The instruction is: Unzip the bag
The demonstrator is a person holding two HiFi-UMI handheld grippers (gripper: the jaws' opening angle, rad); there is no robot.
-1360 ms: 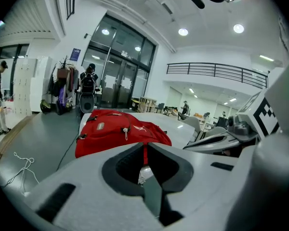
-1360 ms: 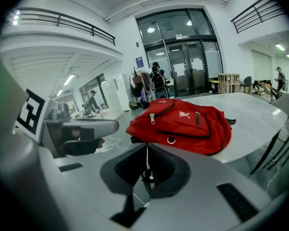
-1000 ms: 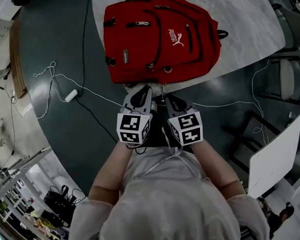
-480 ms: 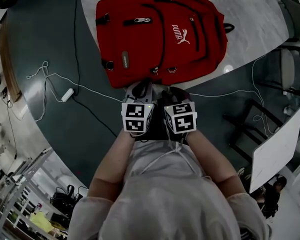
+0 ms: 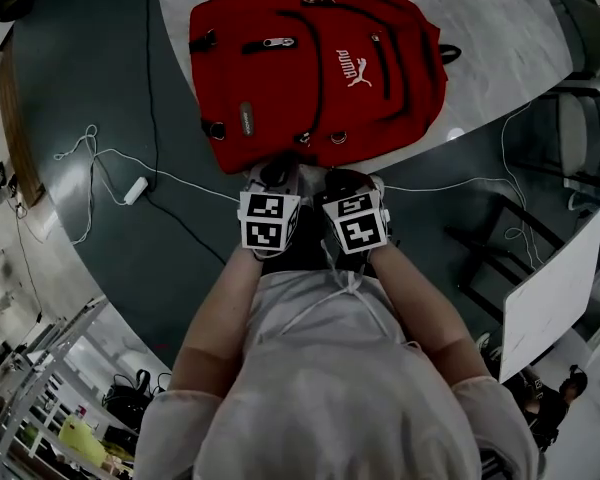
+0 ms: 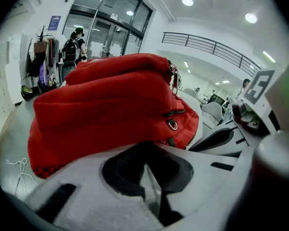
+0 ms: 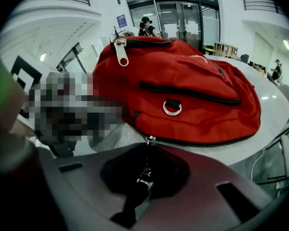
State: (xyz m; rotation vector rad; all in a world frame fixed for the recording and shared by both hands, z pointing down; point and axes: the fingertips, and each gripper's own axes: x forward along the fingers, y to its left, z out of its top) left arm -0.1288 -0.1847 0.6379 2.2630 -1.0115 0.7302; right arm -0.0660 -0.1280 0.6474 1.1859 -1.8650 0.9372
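So the red fabric backpack [image 5: 310, 68] is lying flat on the pale marble-look round table [image 5: 500, 48], with its near edge right by both grippers. The right gripper [image 7: 143, 184] is clamped on the small metal zipper pull [image 7: 145, 167] dangling off the backpack's near-side zip. The left gripper [image 6: 147, 177], to its left, is squeezed closed with nothing in it as far as I can see.

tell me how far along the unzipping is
Done: the right gripper is shut on the zipper pull at the near edge of the red Puma backpack, which lies on the table. In hand: that grip only; the left gripper sits just short of the backpack, jaws together on nothing. Left: the zipper line running from the pull looks fully closed, so the whole pull remains.
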